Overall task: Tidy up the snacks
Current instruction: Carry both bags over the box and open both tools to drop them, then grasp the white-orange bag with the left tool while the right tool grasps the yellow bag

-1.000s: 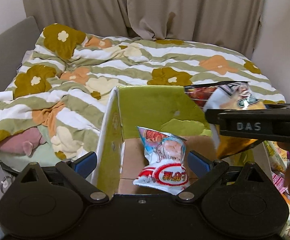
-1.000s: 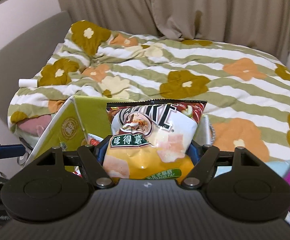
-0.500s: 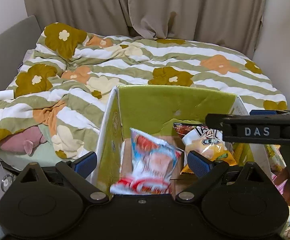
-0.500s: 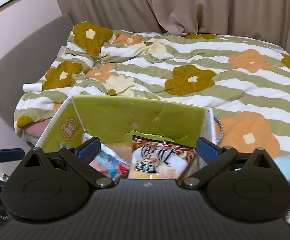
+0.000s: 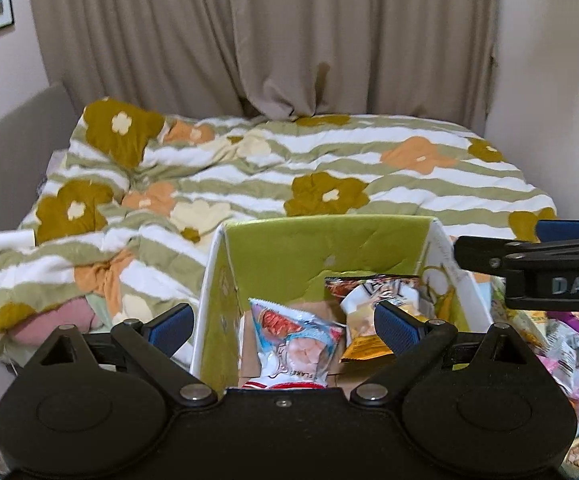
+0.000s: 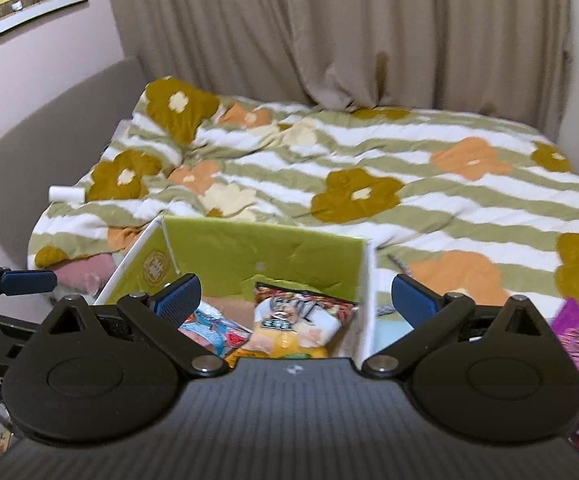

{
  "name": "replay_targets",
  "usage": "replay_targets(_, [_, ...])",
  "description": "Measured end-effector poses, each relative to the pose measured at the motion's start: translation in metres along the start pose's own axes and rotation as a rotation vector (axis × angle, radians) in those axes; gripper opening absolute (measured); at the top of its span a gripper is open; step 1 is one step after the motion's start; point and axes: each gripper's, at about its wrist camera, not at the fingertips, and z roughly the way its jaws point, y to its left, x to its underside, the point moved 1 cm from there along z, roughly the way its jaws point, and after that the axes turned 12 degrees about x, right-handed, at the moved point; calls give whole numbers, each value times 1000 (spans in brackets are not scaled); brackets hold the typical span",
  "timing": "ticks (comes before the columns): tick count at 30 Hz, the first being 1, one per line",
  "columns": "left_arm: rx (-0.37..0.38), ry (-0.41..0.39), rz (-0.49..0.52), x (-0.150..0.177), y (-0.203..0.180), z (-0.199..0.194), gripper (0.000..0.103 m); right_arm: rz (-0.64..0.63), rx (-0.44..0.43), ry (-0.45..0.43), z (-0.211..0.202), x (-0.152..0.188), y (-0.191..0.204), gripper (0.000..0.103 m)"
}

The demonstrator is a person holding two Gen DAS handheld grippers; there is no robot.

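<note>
A cardboard box with green inner walls (image 5: 321, 248) (image 6: 257, 252) stands at the bed's near edge. Two snacks lie inside it: a blue and red bag (image 5: 293, 344) (image 6: 209, 330) on the left, and a white and yellow chips bag (image 5: 369, 320) (image 6: 289, 328) on the right. My left gripper (image 5: 281, 328) hovers open above the box, holding nothing. My right gripper (image 6: 296, 298) is also wide open and holding nothing, above the box's right part. One of its fingers (image 5: 561, 230) shows at the right edge of the left wrist view.
A heap of loose snack packets (image 5: 561, 352) (image 6: 577, 336) lies right of the box. Behind the box spreads the flowered quilt (image 5: 329, 168). A white roll (image 5: 13, 238) and a pink plush (image 5: 73, 316) lie at the bed's left side. Curtains hang behind.
My right gripper opened and let go of the chips bag, which dropped into the box beside the blue and red bag. Both grippers have risen and drawn back from the box.
</note>
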Motion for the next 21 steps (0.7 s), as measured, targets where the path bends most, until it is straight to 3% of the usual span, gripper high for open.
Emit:
replay_targets(10, [115,-35,24,8,-31,-24,99,112,129,-45,-80,25,-55,103])
replay_targets(21, [200,5,10,42,-113,-40,99,197,277,-74,-148,80,-172,103])
